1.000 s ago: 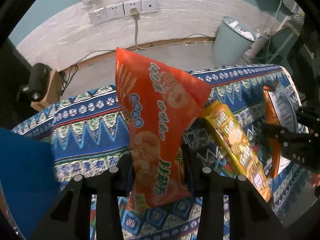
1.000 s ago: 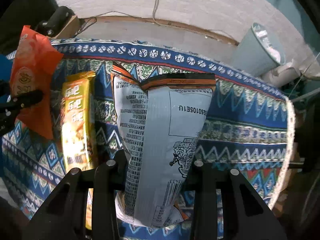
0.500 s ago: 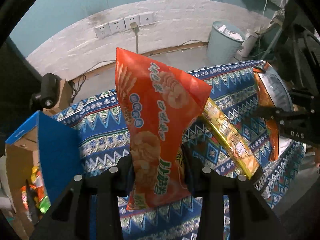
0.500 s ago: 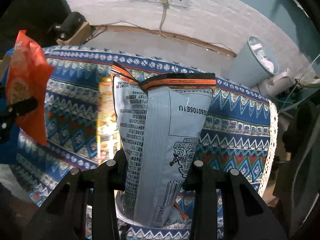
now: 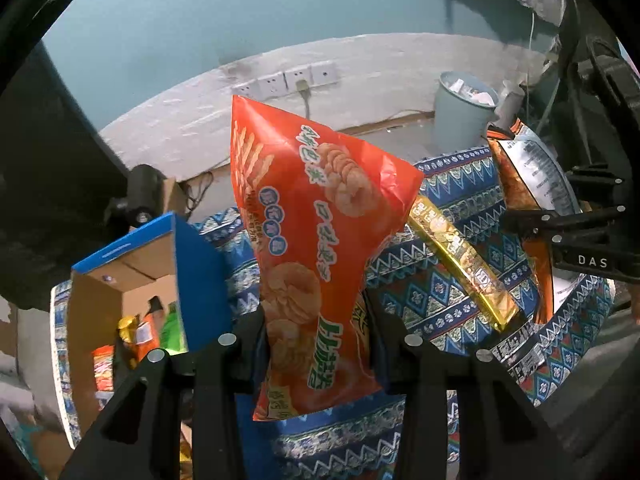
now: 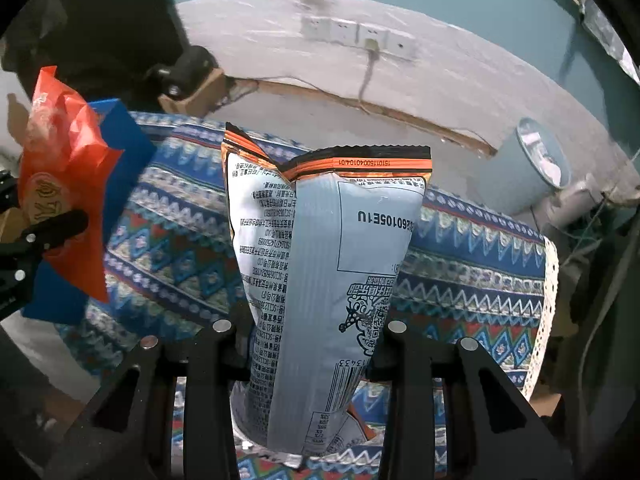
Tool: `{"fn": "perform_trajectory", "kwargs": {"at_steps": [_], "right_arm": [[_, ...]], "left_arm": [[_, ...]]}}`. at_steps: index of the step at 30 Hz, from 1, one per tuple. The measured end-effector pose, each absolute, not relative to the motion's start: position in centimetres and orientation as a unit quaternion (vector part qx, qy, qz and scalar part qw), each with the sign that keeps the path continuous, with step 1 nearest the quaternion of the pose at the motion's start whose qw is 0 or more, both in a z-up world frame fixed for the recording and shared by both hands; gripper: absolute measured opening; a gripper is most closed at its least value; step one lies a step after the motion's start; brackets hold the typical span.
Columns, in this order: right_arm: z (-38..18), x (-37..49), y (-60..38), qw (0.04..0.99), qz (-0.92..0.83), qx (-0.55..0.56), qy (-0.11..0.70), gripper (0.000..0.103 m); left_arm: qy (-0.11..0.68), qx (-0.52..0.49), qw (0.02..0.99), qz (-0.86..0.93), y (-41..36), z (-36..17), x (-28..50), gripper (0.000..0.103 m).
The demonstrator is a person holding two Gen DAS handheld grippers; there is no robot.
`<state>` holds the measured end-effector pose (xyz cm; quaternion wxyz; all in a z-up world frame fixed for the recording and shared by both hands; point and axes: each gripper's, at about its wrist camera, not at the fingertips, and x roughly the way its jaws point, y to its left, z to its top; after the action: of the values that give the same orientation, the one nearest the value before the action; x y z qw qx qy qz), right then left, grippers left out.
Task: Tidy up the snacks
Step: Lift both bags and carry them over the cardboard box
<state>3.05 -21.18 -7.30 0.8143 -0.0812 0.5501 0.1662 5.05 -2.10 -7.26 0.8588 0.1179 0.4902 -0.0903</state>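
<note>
Snacks are sitting on both sides of this scene, and the cardboard box (image 5: 120, 288) at far left, blue outside and open toward the left wrist camera, is already holding several packets, among them a green one and a gold-topped one. Just right of the box, the left gripper (image 5: 316, 344) is clamping its fingers on the lower part of the orange chip bag (image 5: 312, 240), whose long axis is running upright, above the patterned tablecloth (image 5: 432, 300). The box is lying down and to the left of that bag, so the left hand looks nearer to it and is probably the one due to drop first. Further right, a yellow snack bar (image 5: 460, 264) is lying slantwise on the cloth, untouched. At far right, the right gripper (image 6: 312, 340) is pinching a silver-backed bag (image 6: 328, 280), also upright with its orange seam on top; in the right wrist view it is hanging above the cloth well apart from the box (image 6: 120, 152). A grey bin (image 5: 464, 112) is standing on the floor beyond the table.
</note>
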Motion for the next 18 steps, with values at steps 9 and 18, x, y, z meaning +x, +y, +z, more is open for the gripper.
{"fn": "perform_trajectory", "kwargs": {"at_steps": [9, 18], "right_arm": [[-5.3, 1.5, -18.2, 0.82, 0.202, -0.079, 0.53, 0.035], [-3.3, 1.2, -15.1, 0.825, 0.232, -0.08, 0.508, 0.035]], "left_arm": [[0.472, 0.1, 0.873, -0.073, 0.8, -5.7, 2.7, 0.042], [0.459, 0.079, 0.884, -0.041, 4.5, -4.6, 1.7, 0.042]]}}
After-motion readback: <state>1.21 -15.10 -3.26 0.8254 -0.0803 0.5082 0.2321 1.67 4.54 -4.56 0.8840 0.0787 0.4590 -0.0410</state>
